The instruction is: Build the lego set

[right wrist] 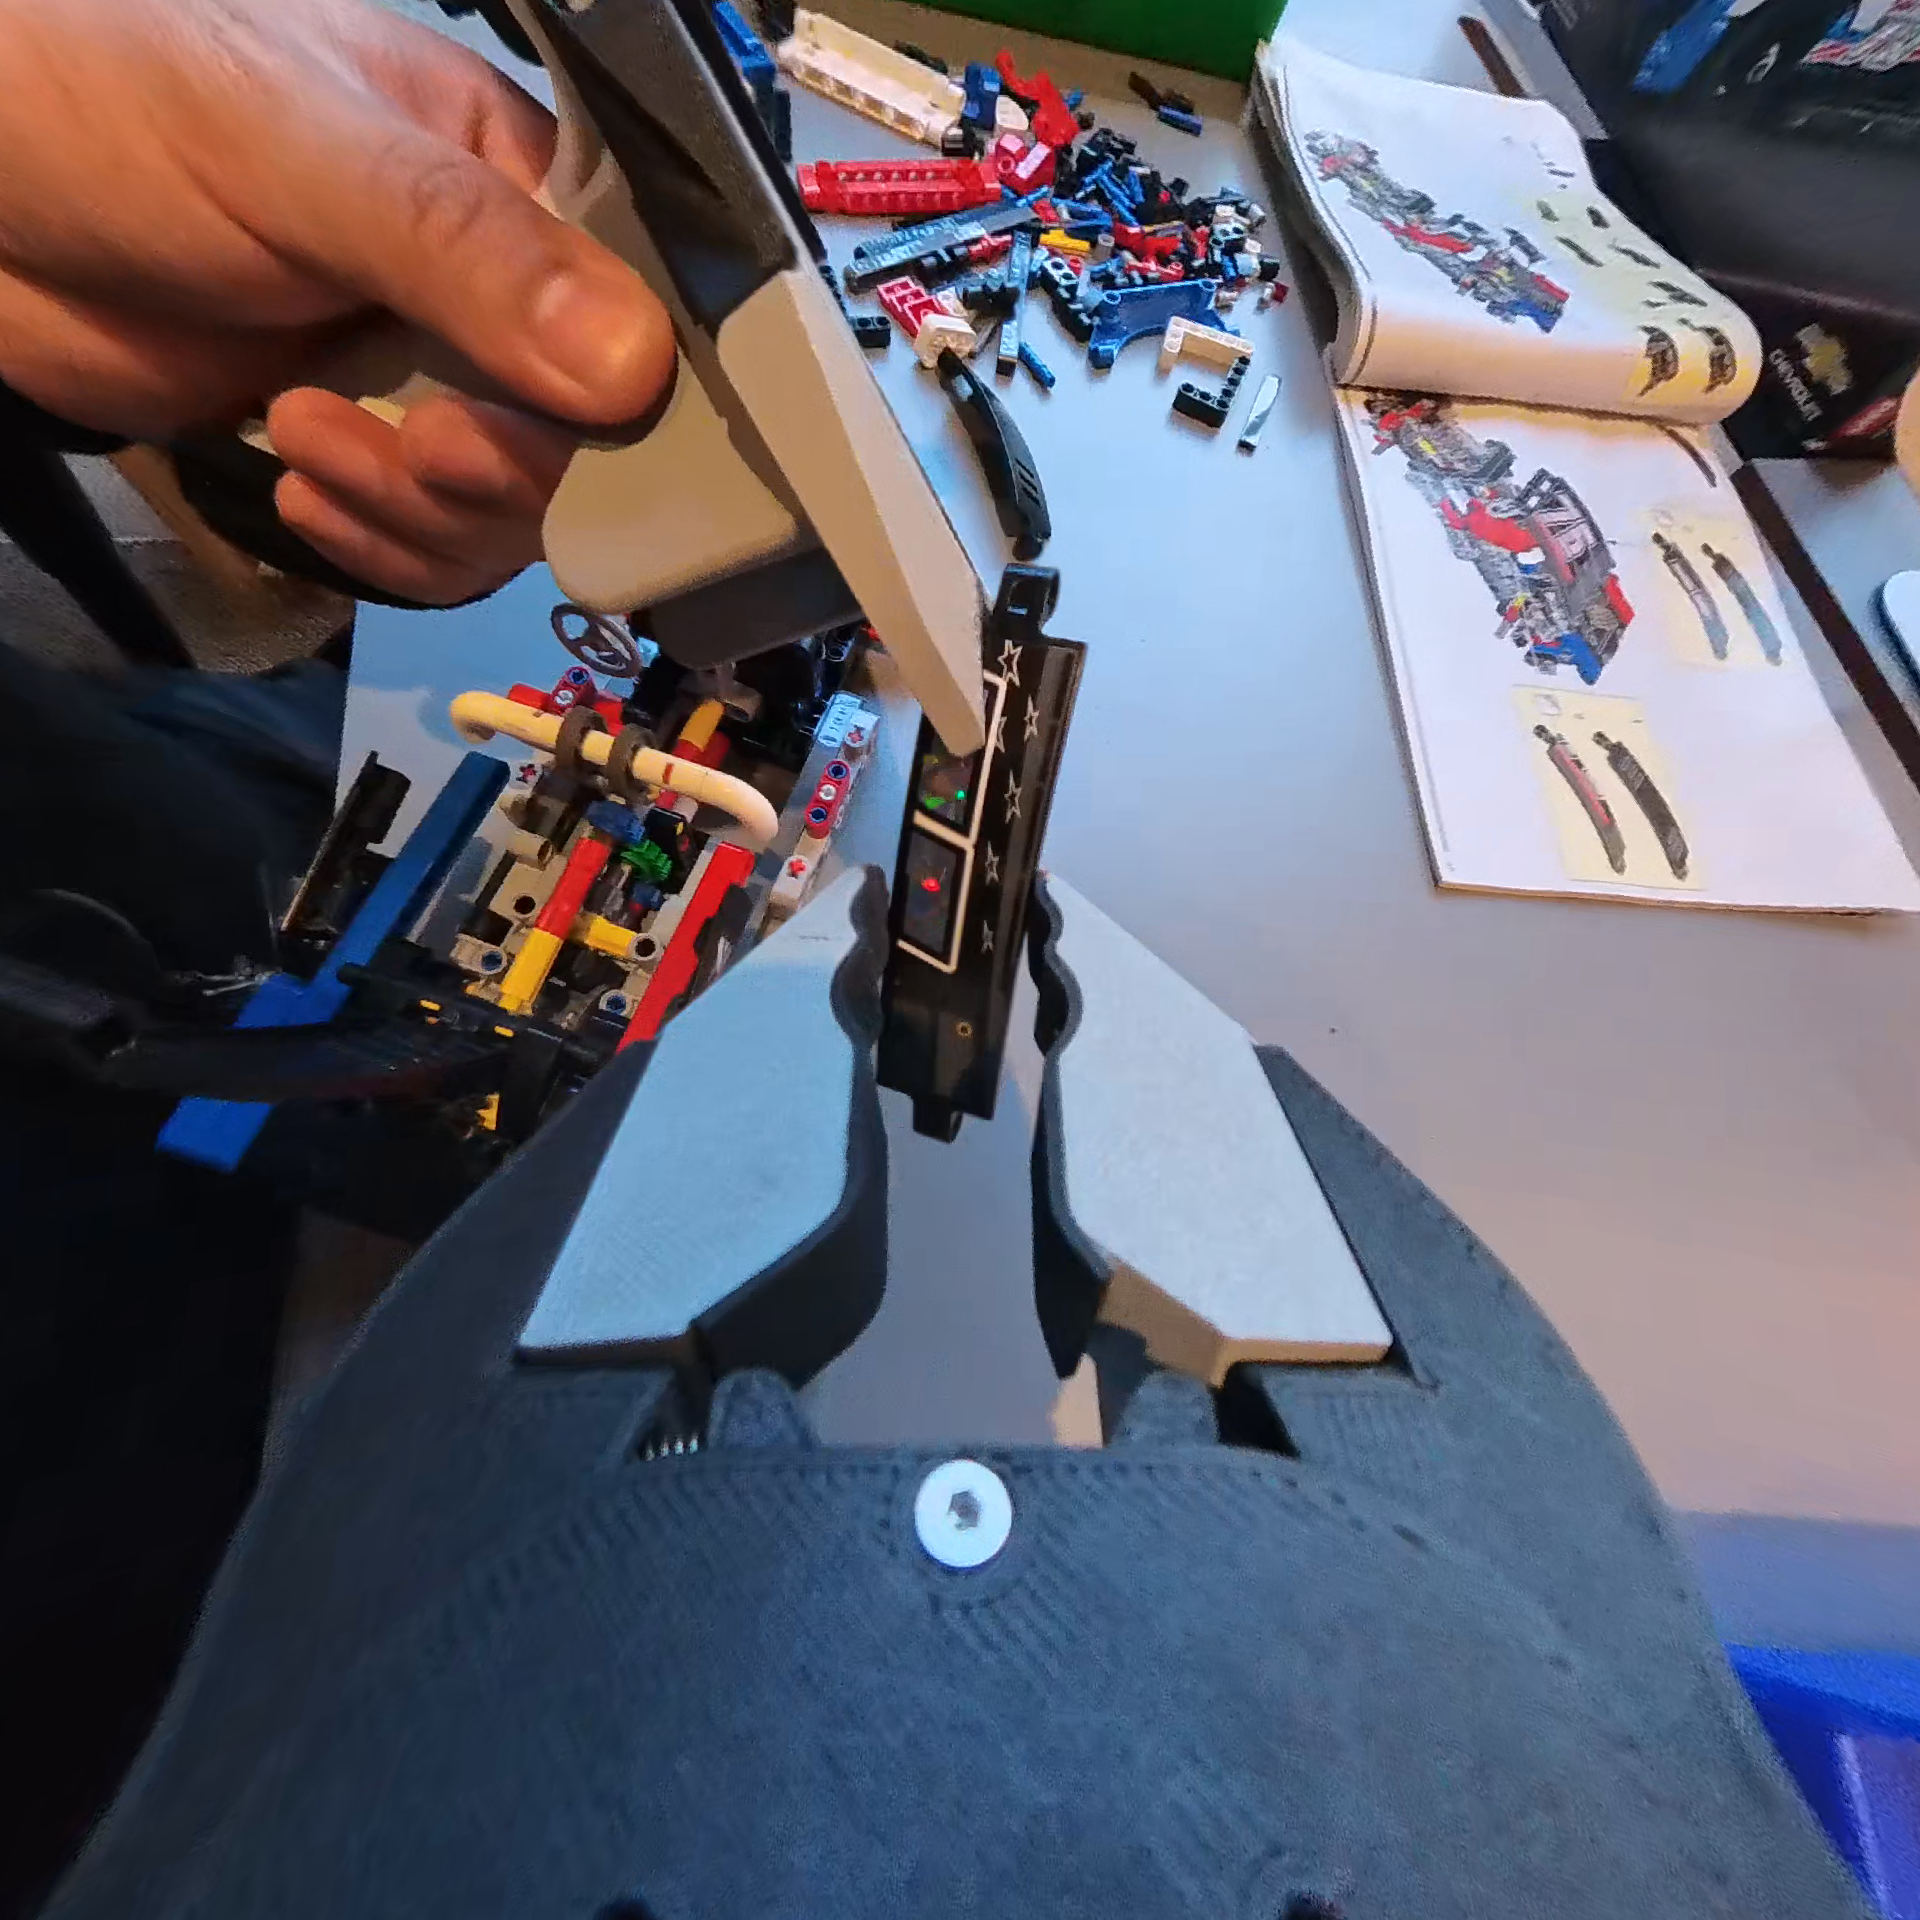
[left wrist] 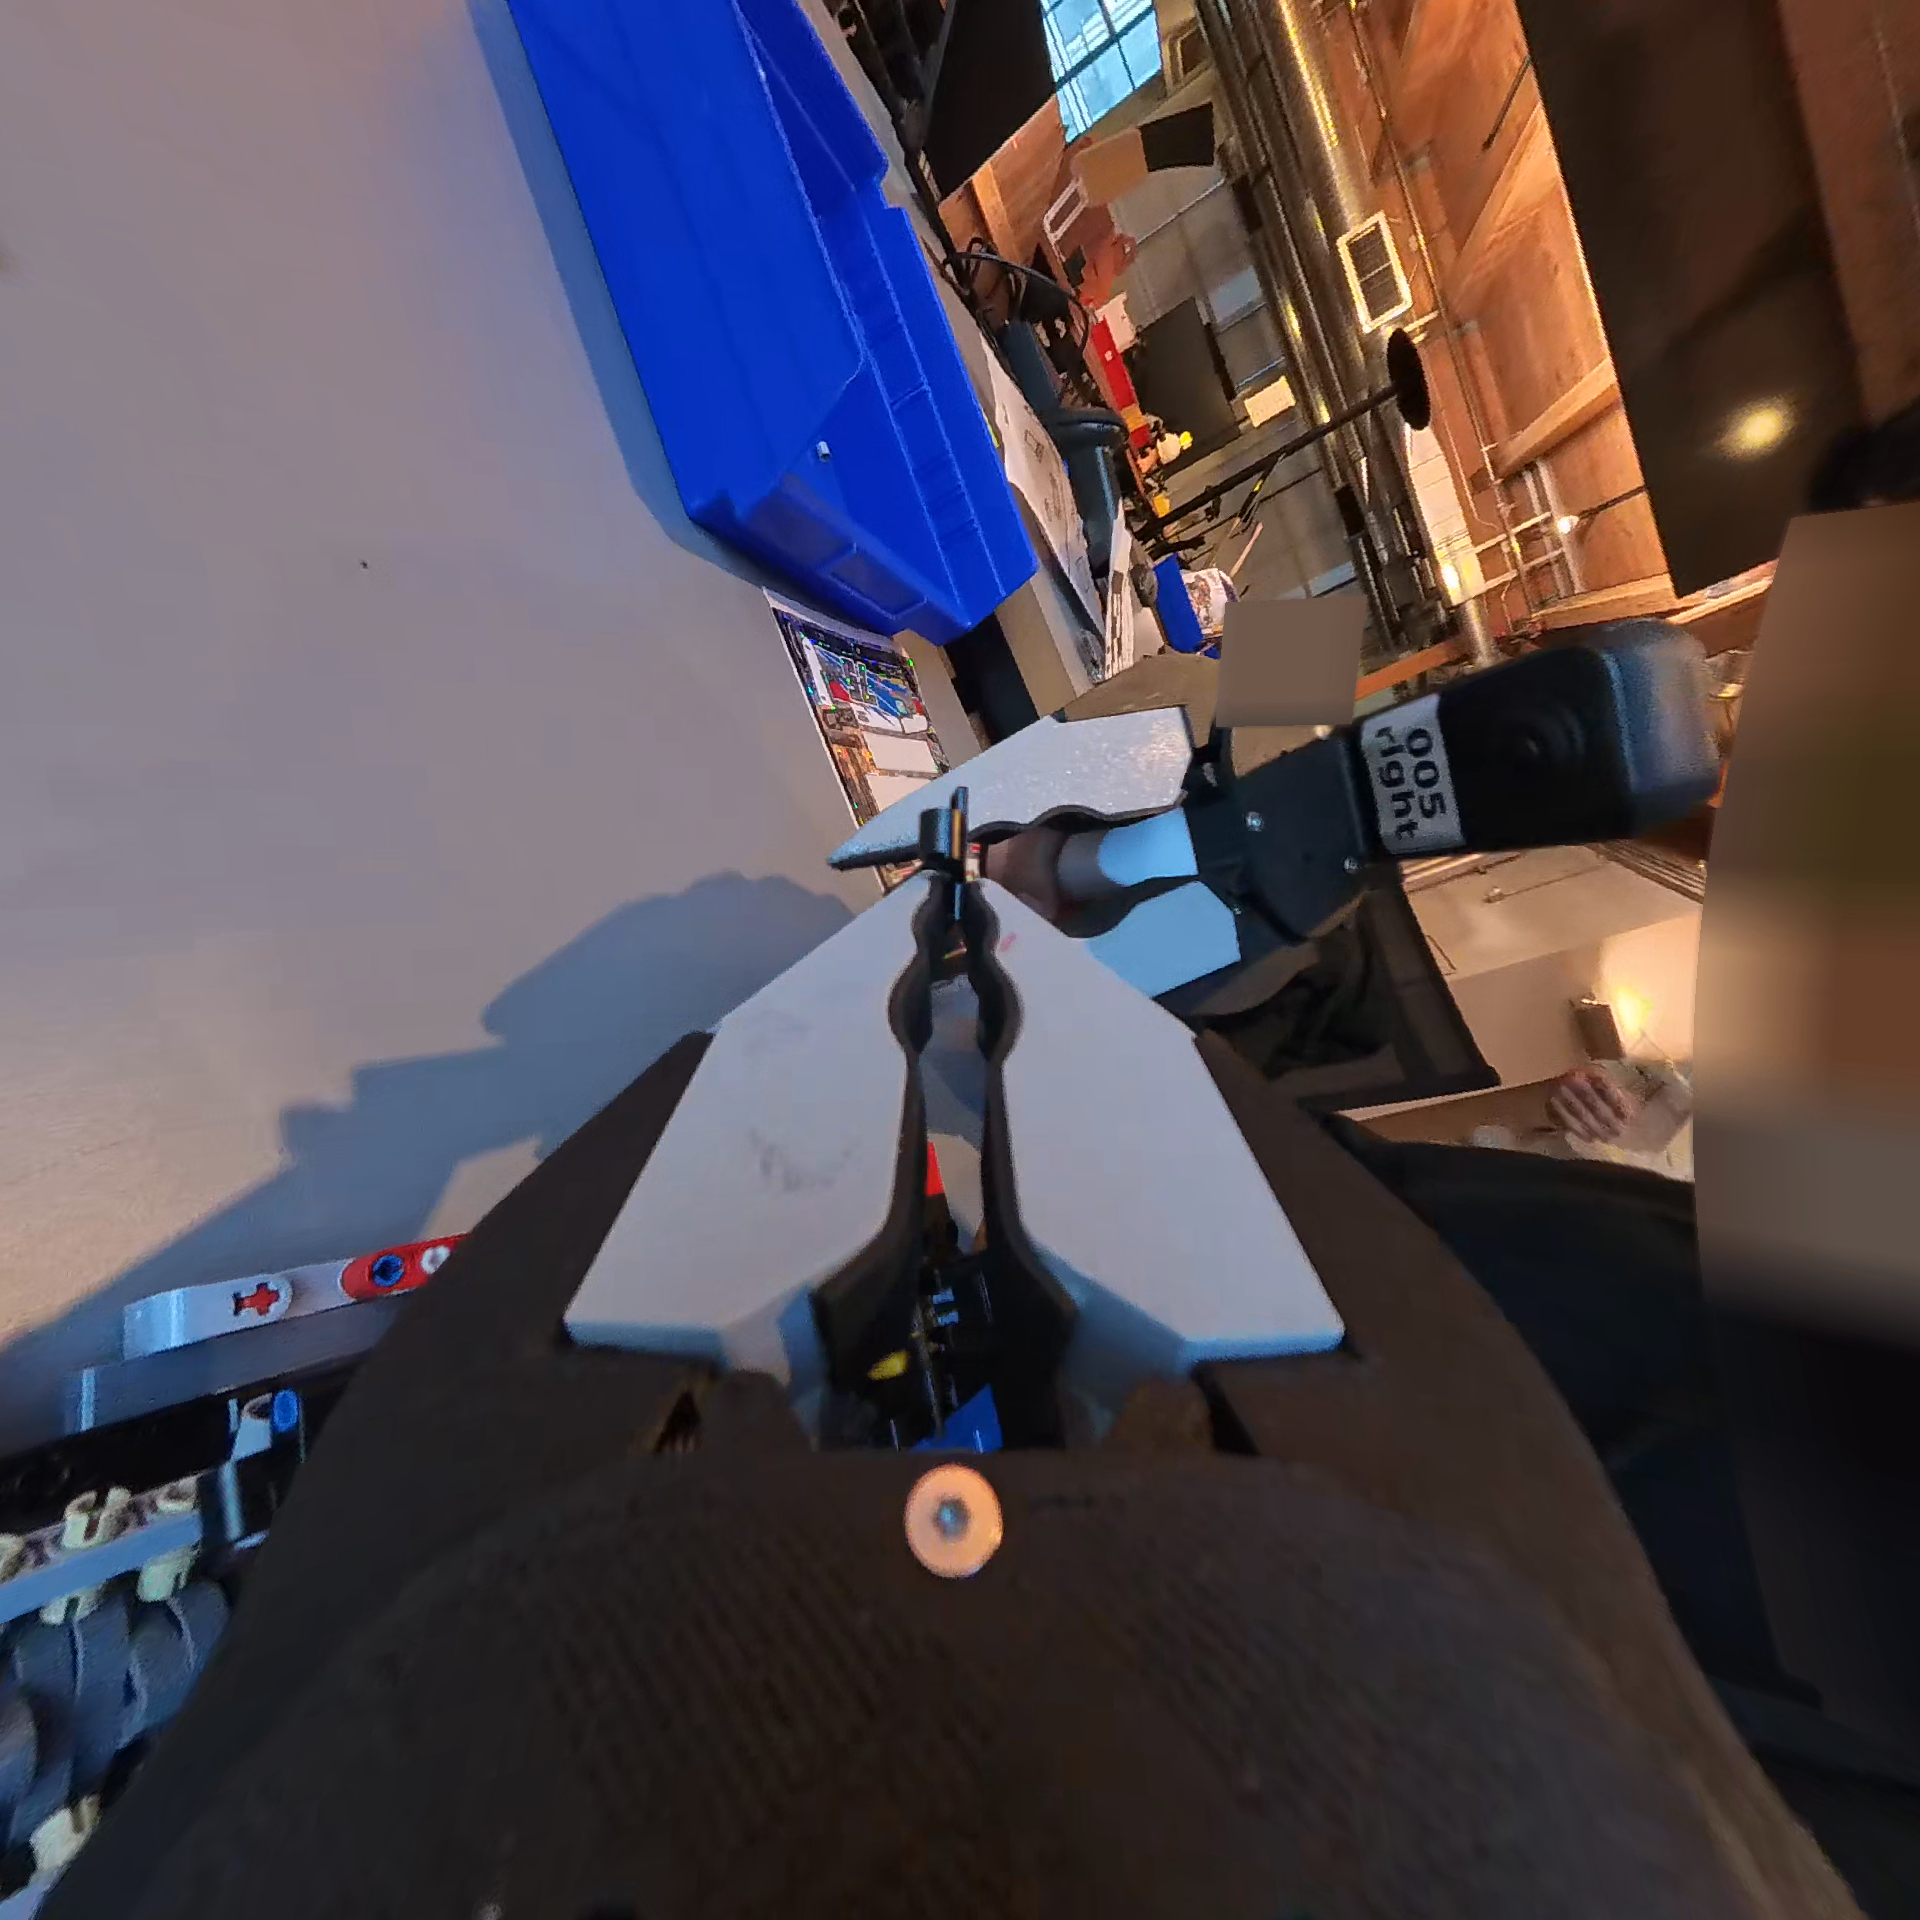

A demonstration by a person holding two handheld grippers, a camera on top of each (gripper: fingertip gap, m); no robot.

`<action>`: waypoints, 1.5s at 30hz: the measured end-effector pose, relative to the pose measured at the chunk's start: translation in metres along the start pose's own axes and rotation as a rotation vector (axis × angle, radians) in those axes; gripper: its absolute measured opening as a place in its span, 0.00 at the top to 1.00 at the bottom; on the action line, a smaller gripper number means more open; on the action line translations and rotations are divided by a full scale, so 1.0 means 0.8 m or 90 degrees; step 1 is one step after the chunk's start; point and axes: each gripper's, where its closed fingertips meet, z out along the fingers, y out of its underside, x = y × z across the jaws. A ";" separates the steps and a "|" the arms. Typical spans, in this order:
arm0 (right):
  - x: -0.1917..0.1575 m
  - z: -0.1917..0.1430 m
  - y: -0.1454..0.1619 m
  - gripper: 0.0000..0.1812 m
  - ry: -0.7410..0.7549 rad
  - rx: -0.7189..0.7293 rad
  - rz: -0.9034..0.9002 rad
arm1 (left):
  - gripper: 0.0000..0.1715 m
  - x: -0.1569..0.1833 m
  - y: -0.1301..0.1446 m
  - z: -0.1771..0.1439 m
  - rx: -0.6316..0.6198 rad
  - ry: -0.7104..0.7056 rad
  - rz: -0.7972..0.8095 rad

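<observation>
A: Left tool (right wrist: 961, 717) pinches the black starred panel (right wrist: 982, 842) at its upper part; the panel hangs between the spread fingers of our right tool (right wrist: 956, 935), untouched.

B: Handover in progress, we judge. Next: close right, then carry it left to the car chassis (right wrist: 582, 862) on the counter (right wrist: 1247, 831).

Left gripper (left wrist: 954, 902) jaws pinched; right gripper (right wrist: 951, 914) jaws parted

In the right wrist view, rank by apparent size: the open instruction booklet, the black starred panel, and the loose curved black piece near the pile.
1. Instruction booklet, largest by far.
2. Black starred panel, though it hangs nearer the camera, which inflates it.
3. Curved black piece, smallest; it lies farther off on the table, so the true order against the panel is unsure.
</observation>
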 end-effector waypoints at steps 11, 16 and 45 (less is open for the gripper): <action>0.011 -0.023 0.019 0.88 -0.062 0.072 0.119 | 0.86 -0.043 0.068 -0.061 -0.352 -0.197 0.190; 0.013 -0.026 0.024 0.88 -0.071 0.079 0.123 | 0.90 -0.055 0.109 -0.053 -0.483 -0.196 0.152; 0.049 -0.071 0.045 0.88 -0.108 0.109 0.110 | 0.86 -0.059 0.009 -0.175 -0.124 -0.220 0.126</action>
